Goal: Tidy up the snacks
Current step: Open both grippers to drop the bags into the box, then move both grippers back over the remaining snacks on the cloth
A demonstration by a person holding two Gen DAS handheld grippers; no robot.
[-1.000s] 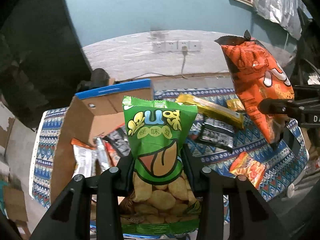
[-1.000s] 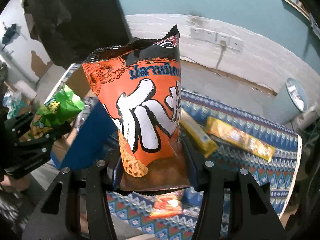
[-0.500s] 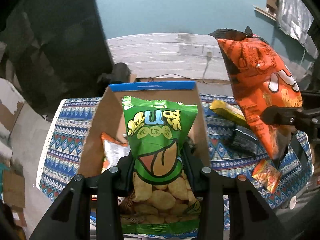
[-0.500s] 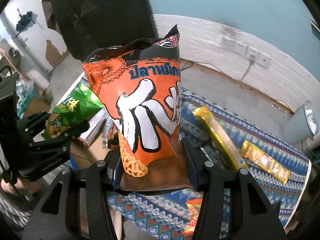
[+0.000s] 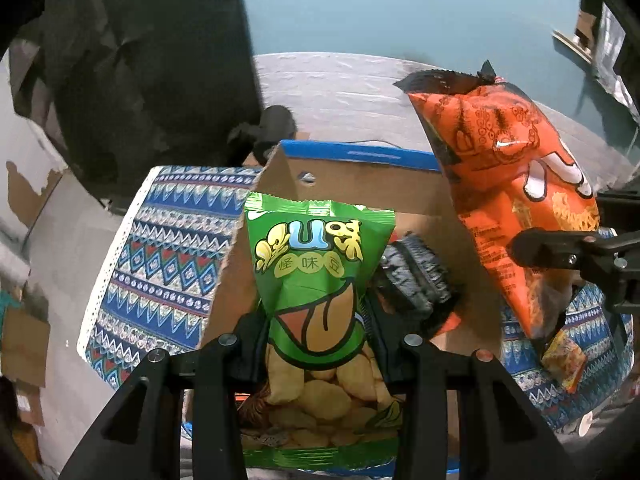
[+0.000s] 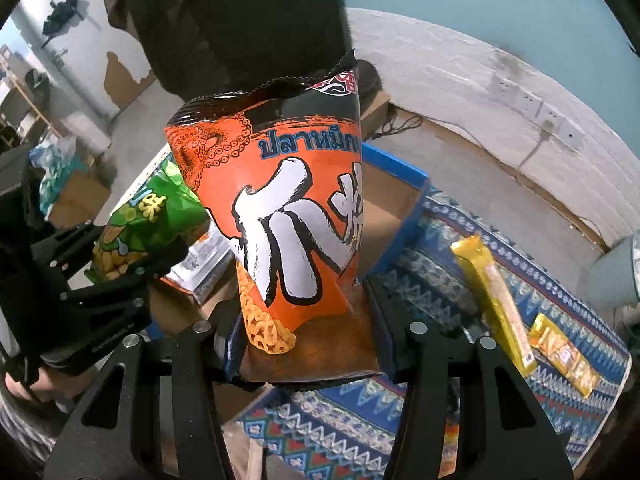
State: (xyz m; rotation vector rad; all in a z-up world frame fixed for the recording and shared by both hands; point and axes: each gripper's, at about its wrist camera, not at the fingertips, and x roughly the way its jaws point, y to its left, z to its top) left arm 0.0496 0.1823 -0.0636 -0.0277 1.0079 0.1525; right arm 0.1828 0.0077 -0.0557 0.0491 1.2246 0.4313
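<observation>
Over the open cardboard box (image 5: 420, 208) with its blue rim, in the left wrist view, the left gripper (image 5: 316, 332) pinches the lower part of a green snack bag (image 5: 312, 264), which stands upright between its fingers. Dark packets (image 5: 416, 280) lie inside the box behind the bag. The box sits on a blue patterned cloth (image 5: 160, 248). At right, the orange snack bag (image 5: 504, 184) hangs tilted above the box's right side, clamped near its bottom by the right gripper (image 5: 536, 252), and a small orange packet (image 5: 564, 360) lies on the cloth below it. In the right wrist view, the right gripper (image 6: 304, 320) is closed on the base of the orange snack bag (image 6: 288, 216), upright with its black crimped top uppermost. To the left, the left gripper (image 6: 132, 256) holds the green snack bag (image 6: 148, 216) above the box (image 6: 396, 208). On the cloth (image 6: 440, 280) at right lie two yellow bar wrappers (image 6: 492, 296), just beside each other.
</observation>
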